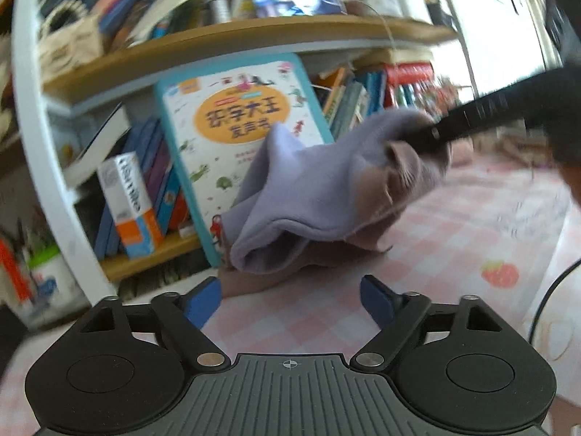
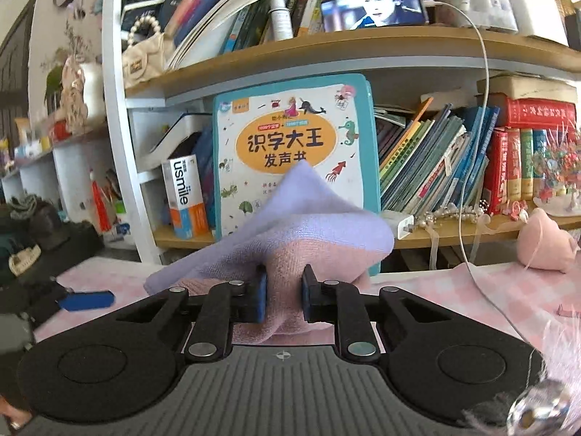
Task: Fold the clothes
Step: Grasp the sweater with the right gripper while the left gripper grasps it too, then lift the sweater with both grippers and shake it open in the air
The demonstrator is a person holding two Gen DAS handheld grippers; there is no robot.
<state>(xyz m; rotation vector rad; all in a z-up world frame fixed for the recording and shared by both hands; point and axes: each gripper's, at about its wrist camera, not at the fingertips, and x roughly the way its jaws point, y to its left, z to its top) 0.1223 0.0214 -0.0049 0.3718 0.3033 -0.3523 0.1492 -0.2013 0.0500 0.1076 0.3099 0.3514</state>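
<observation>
- Bookshelves (image 2: 326,54) stood behind the pink checked bench (image 1: 454,239).
- Right gripper (image 2: 284,299) pinched the soft, light garment (image 1: 308,196) before the big book (image 2: 294,152); it sagged limply.
- Left gripper (image 1: 290,299) fingers were spread; a free hem looked best to grasp.

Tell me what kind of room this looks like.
Probably a home bedroom or study: crowded bookshelves, a children's book leaning against them, a phone playing video, and a pink checked cloth under the garment.

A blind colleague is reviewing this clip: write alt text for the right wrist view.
The right tongs are shut on a bunched lilac and pink cloth, holding it above a pink checked tabletop. Behind stands a crowded bookshelf with a large teal-edged children's book propped upright and a phone playing video on the upper shelf.
</observation>
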